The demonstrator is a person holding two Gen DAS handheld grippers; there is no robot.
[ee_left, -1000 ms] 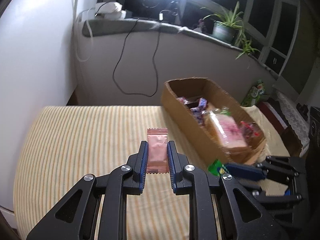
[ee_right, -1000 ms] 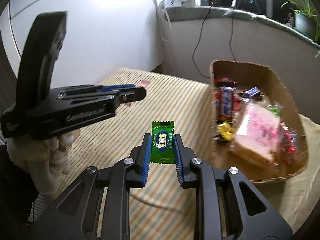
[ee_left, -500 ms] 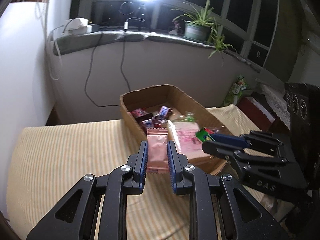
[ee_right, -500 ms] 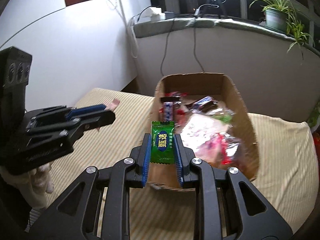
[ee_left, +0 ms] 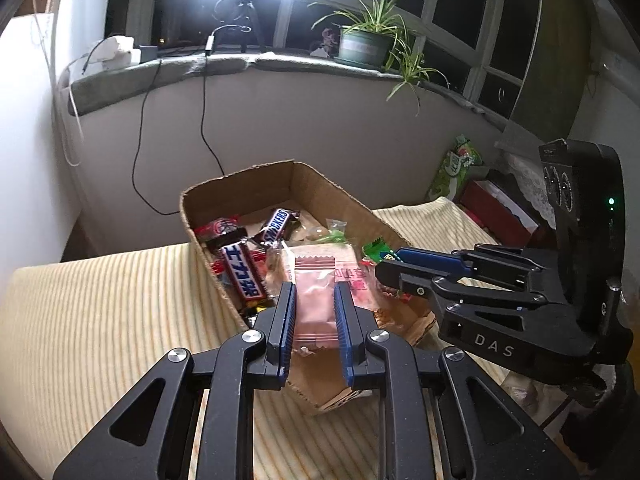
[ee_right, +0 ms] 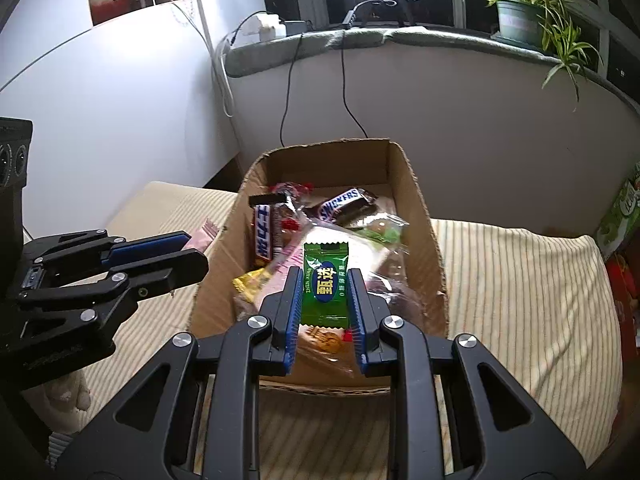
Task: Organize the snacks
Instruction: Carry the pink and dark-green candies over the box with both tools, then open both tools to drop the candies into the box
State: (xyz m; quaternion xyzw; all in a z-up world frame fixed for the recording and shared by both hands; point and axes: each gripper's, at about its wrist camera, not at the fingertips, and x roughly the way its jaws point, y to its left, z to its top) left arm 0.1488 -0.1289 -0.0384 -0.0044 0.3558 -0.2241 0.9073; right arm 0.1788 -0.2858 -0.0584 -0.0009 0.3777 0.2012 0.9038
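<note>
My left gripper [ee_left: 315, 300] is shut on a pink candy packet [ee_left: 316, 300] and holds it above the near end of the cardboard box [ee_left: 256, 184]. My right gripper [ee_right: 325, 284] is shut on a green candy packet [ee_right: 325, 284], also above the box [ee_right: 412, 184]. The box holds Snickers bars [ee_left: 276, 226], a pink-printed bag [ee_left: 352, 276] and other wrapped snacks. In the left wrist view the right gripper [ee_left: 384, 260] comes in from the right over the box. In the right wrist view the left gripper [ee_right: 192, 248] comes in from the left at the box's left wall.
The box stands on a striped yellow cloth [ee_left: 100, 312] covering the table. A grey wall with a black cable [ee_left: 204, 120] and a sill with potted plants [ee_left: 368, 40] lies behind. A green bag [ee_left: 456, 168] and a red box [ee_left: 496, 212] sit at the right.
Both grippers have moved forward to the box, each still holding its packet; they were over the cloth beside it and now hang over its near end.
</note>
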